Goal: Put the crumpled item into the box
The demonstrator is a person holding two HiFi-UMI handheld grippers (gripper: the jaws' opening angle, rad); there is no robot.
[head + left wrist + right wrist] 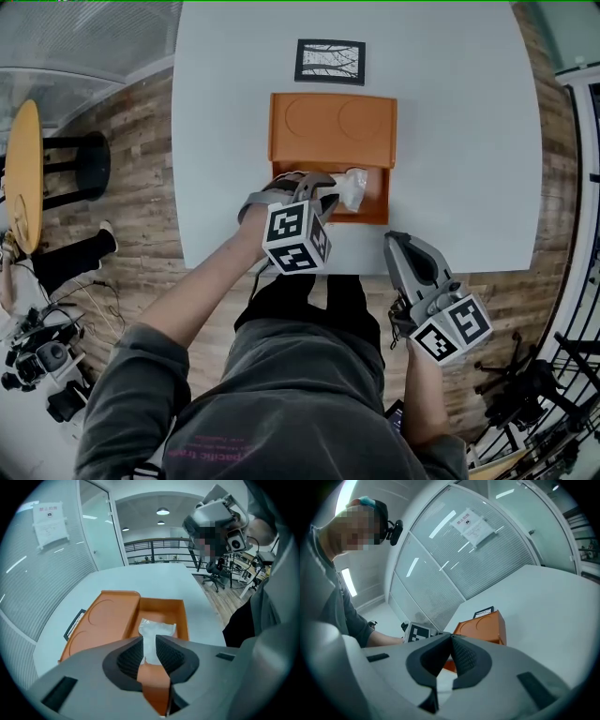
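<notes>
An orange box (pixel 333 131) lies open on the white table (pixel 459 141), its lid folded back toward the far side. My left gripper (pixel 328 192) reaches over the open compartment, shut on the crumpled white item (pixel 352 186). In the left gripper view the crumpled item (pixel 157 629) is pinched between the jaws of that gripper (pixel 149 643) and hangs just above the box (pixel 183 616) floor. My right gripper (pixel 396 241) hovers at the table's near edge, right of the box, shut with nothing in it. The right gripper view shows that gripper (pixel 451 641) with its jaws together and the box (pixel 485 627) beyond.
A black-framed card (pixel 330 61) lies on the table behind the box. Wooden floor surrounds the table. A yellow round table (pixel 23 173) and a black stool (pixel 82 167) stand at the left. A glass wall runs along the table's far side.
</notes>
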